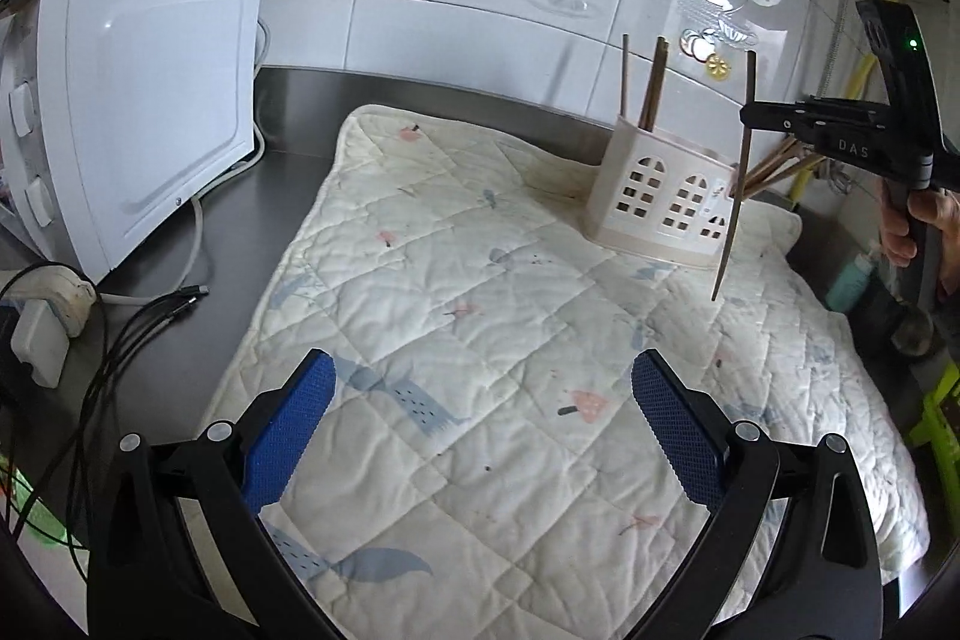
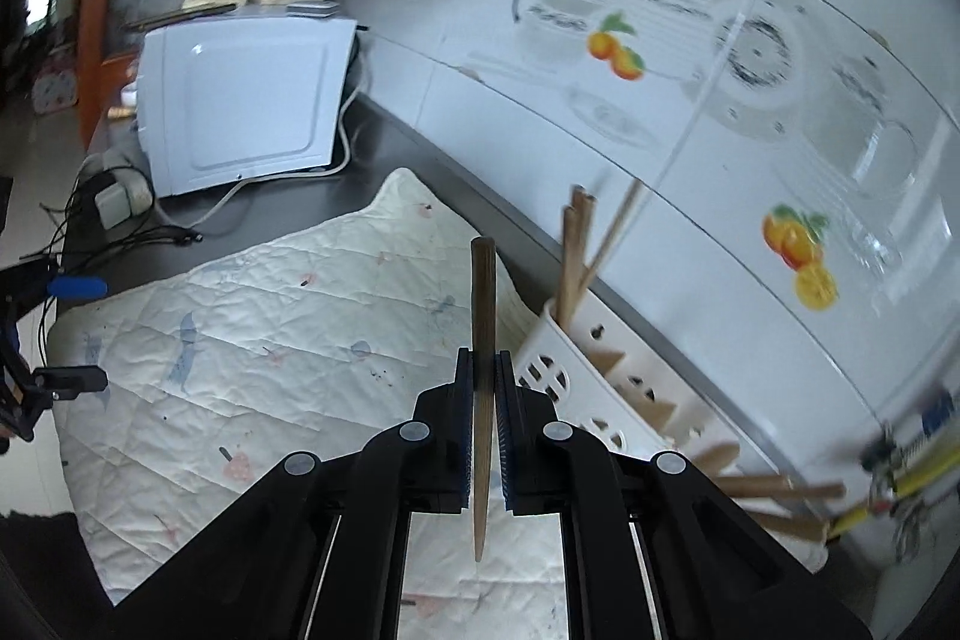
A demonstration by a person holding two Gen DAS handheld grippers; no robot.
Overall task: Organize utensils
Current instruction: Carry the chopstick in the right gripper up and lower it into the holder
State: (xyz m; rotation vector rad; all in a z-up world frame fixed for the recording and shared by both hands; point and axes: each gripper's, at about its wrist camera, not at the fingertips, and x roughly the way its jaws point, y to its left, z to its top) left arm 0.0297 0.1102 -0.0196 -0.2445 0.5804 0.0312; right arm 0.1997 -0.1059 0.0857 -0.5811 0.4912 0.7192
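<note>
the right gripper (image 2: 483, 418) is clenched on a single brown chopstick (image 2: 482, 340), pinched near its middle so the stick stands roughly upright, thick end above the pads and thin tip hanging below. seen from the left wrist view, that chopstick (image 1: 737, 178) hangs clear of the quilted mat (image 1: 480, 310), its tip just above the cloth and its shaft crossing in front of the near corner of the white utensil holder (image 1: 660, 196).

the holder (image 2: 576, 370) lies just to the right of the held stick and slightly beyond it, with several chopsticks already standing in its back compartment (image 2: 573, 250). more sticks lie loose beyond the holder's far side (image 1: 774, 166). the stick's long axis is already near vertical, so i judge the coming move is mostly a short carry sideways over the open top, then a lowering.

the right hand is plainly the nearer one. the left gripper (image 1: 483, 424) is spread wide and grasps nothing, hanging over the mat well apart from the holder.
</note>
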